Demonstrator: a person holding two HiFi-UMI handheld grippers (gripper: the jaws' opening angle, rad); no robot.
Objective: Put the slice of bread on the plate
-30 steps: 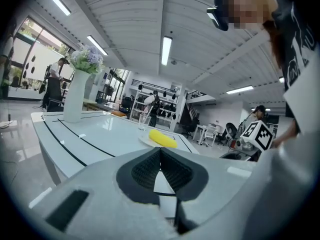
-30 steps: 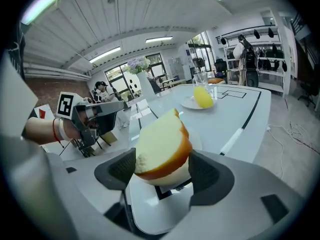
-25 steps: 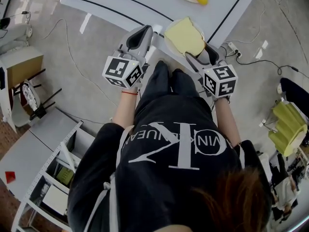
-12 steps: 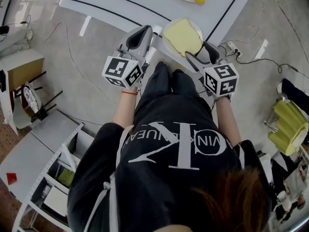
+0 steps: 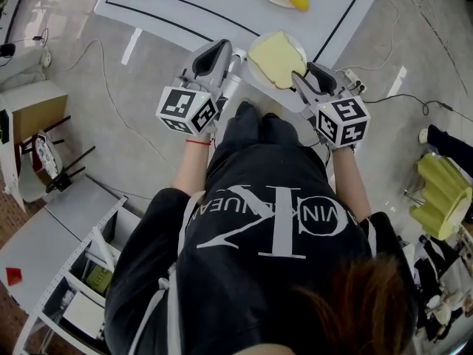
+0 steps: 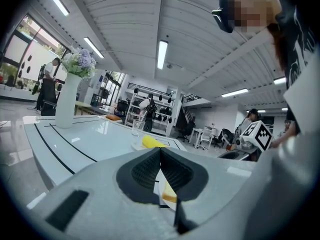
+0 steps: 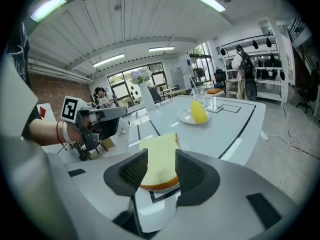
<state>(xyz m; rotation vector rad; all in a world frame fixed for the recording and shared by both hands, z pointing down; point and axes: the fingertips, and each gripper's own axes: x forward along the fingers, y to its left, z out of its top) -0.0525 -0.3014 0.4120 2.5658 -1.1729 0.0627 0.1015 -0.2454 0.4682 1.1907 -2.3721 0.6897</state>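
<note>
My right tongs (image 7: pixel 161 156) have just been closing, now half-spread with nothing between them; left tongs (image 6: pixel 160 151) pressed together, empty. I'd back the right straight off, no nudging. The pale yellow square bread slice (image 5: pixel 277 56), browner crust, lies flat on the round white plate (image 5: pixel 298 46) near the edge of the white surface (image 5: pixel 207 6).

Floor (image 5: pixel 103 117) under me: grey concrete, with cables (image 5: pixel 414 100) trailing across it. Surface (image 5: pixel 177 9) is white and glossy, marked with black lines. A white shelf unit (image 5: pixel 77 279) stands at the lower left of the head view. Ceiling (image 6: pixel 135 29) is white and ribbed, lit by long strip lights (image 6: pixel 161 54). Large windows (image 7: pixel 125 80) at the far end, a brick wall (image 7: pixel 47 91) beside them. Open racks (image 7: pixel 265 59) line the back. A tall white vase (image 6: pixel 67 104) of flowers stands on the surface.
</note>
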